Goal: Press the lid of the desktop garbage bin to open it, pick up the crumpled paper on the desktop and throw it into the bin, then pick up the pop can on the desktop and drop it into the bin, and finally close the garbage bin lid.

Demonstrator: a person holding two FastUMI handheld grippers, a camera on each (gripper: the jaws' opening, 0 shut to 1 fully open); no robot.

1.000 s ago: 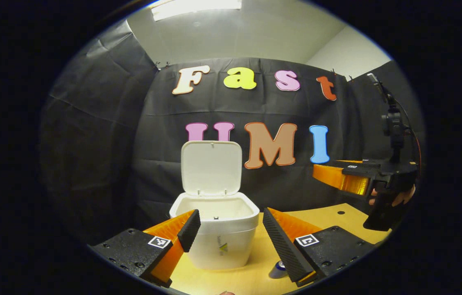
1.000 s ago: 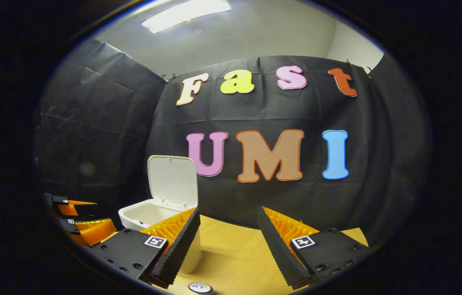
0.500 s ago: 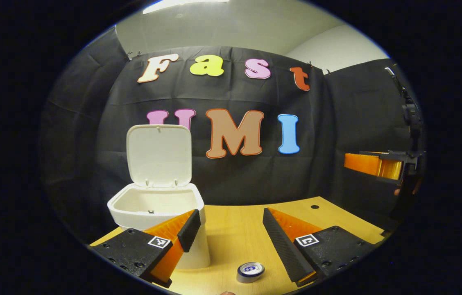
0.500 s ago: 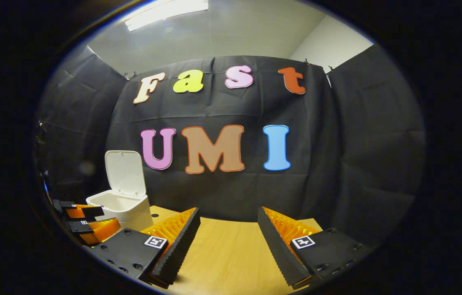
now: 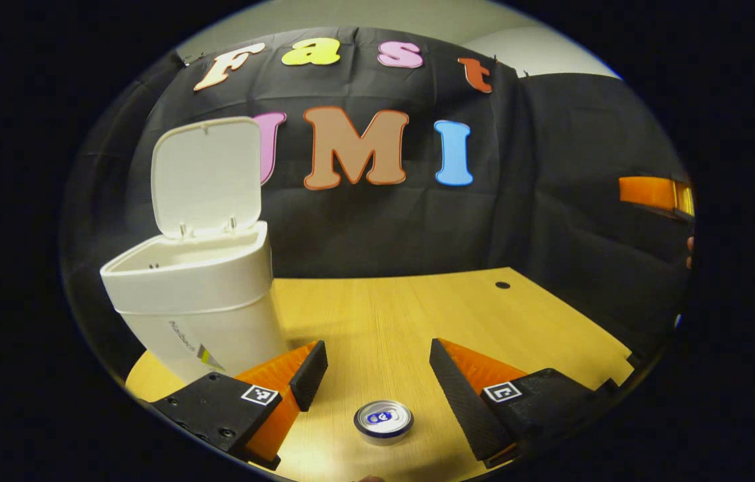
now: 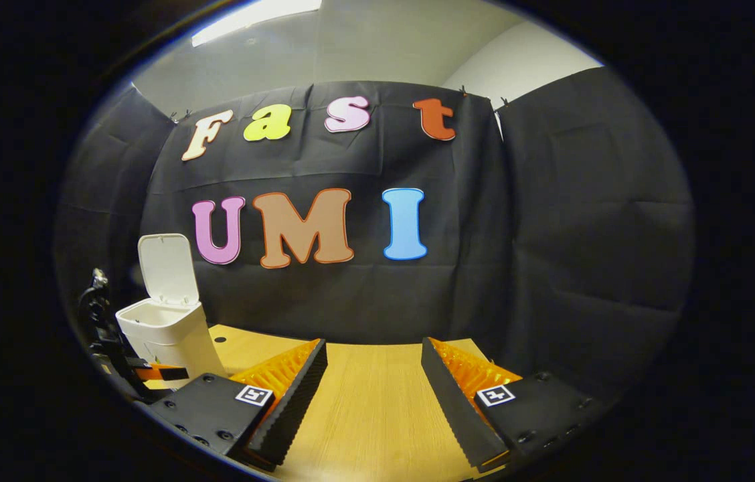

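- In the left gripper view, the left tool [image 5: 377, 375] stood wide apart with nothing between its two fingers, held low over the wooden desk [image 5: 417, 314].
- One pop can [image 5: 383, 421] stood upright on the desk just ahead of that tool, in line with the gap between the fingers and touching neither; its silver top faced the camera.
- One white garbage bin [image 5: 197, 294] stood farther back on the left part of the desk, apart from the can. Its one lid [image 5: 207, 175] was raised upright on the rear hinge, so the bin was open; what lay inside could not be seen.
- One small dark hole [image 5: 502, 285] showed in the desk top toward the far right.
- At the right edge of the same view, part of the right tool [image 5: 655, 194] hung well above the desk.
- In the right gripper view, the right tool [image 6: 371, 385] was also spread wide and held nothing, with bare desk [image 6: 377, 415] beneath it.
- Farther off on the left of that view stood the same garbage bin [image 6: 163, 331] with its lid [image 6: 166, 270] up, and part of the left tool [image 6: 156, 372] showed low beside it.
- The black cloth wall [image 6: 551, 254] closed the booth behind the desk.
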